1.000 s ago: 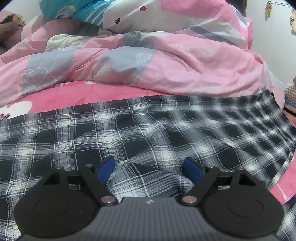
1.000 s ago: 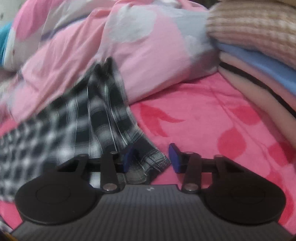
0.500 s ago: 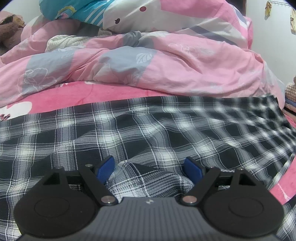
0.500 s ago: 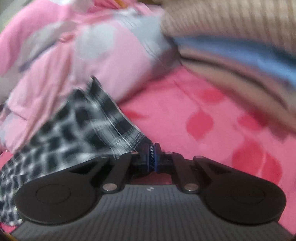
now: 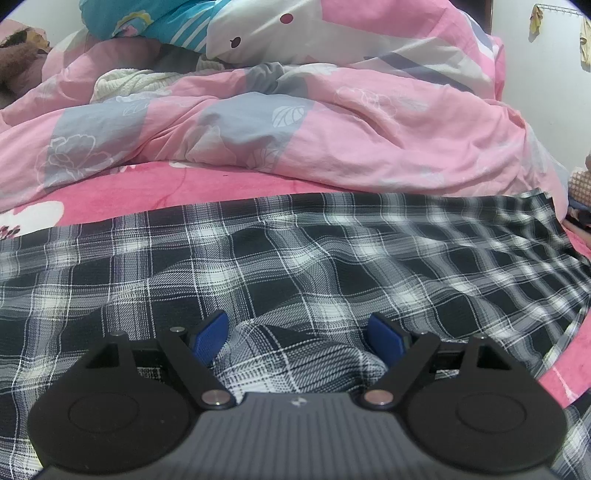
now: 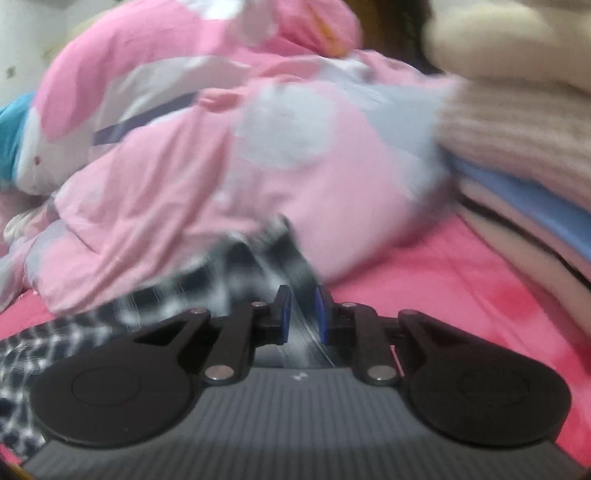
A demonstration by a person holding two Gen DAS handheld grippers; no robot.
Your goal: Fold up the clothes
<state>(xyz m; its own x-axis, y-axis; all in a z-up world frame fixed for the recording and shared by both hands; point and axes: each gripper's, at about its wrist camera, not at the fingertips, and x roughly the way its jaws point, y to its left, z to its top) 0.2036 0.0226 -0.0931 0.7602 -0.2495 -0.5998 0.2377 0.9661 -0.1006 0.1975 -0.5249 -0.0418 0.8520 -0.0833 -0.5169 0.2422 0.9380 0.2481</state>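
Note:
A black-and-white plaid garment [image 5: 295, 258] lies spread over the pink bedsheet [image 5: 129, 199]. My left gripper [image 5: 297, 338] rests low on it, jaws wide open, with a raised fold of the plaid between the blue pads [image 5: 210, 336]. In the blurred right wrist view, my right gripper [image 6: 302, 314] holds the garment's corner [image 6: 236, 266] lifted off the sheet. Its jaws stand narrow and are opening slightly, with plaid cloth filling the gap between the pads [image 6: 284, 314].
A rumpled pink and grey quilt [image 5: 332, 140] is heaped just behind the garment. A stack of folded clothes [image 6: 517, 177] sits at the right on the sheet [image 6: 424, 280]. A teal cushion [image 5: 155, 18] and a white knit [image 5: 125, 79] lie at the back.
My right gripper closed on the plaid corner, then rose and swung with it, lifting the cloth. The garment's far right edge shifted in the left view. The left gripper stayed still.

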